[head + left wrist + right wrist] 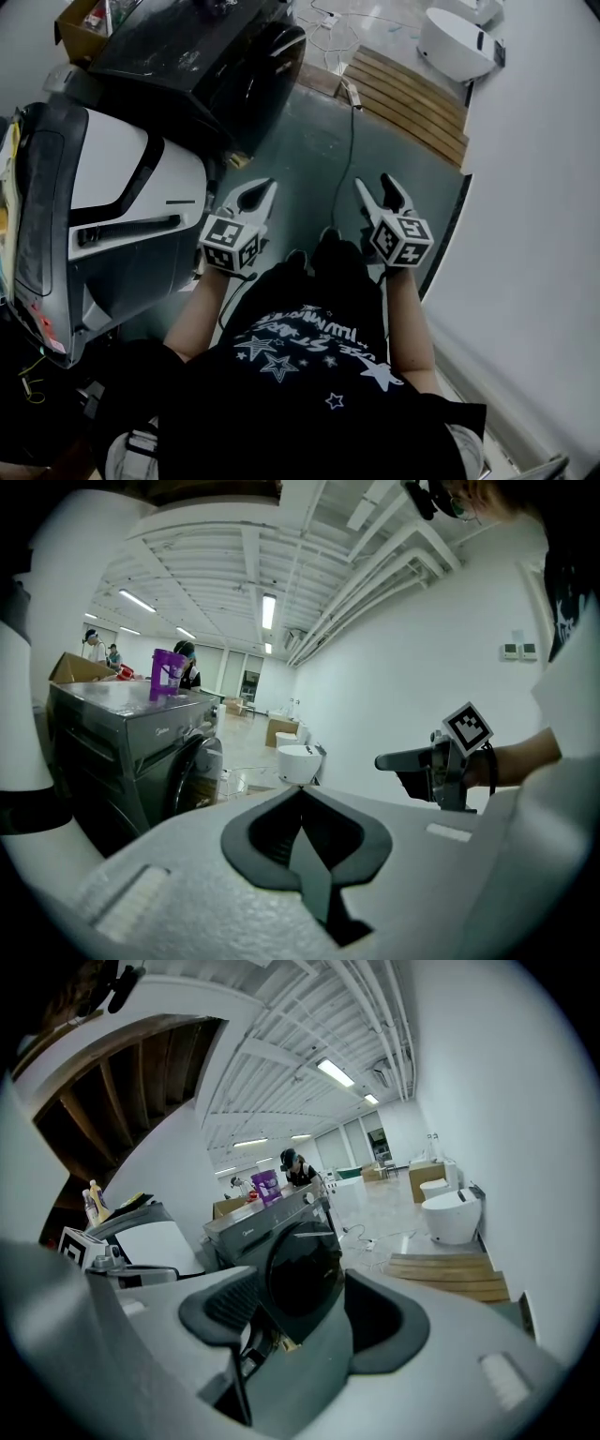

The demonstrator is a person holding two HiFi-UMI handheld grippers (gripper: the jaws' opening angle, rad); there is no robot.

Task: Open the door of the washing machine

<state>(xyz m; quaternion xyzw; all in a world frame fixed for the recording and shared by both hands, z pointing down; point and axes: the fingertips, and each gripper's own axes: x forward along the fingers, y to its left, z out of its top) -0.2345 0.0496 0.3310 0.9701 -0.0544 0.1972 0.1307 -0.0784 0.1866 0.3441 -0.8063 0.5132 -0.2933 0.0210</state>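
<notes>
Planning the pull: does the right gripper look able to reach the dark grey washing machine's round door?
Likely yes: the right gripper is open, empty, with nothing standing before the round door.

Large open test hall or appliance lab, not a home. Indicators: exposed ceiling pipes (375,1007) and strip lights (336,1072) over bare white walls; washing machines (272,1227) and toilets (450,1218) standing free on the smooth floor; a wooden pallet (450,1277), cardboard boxes (281,731) and loose cables (352,150) lying about.
</notes>
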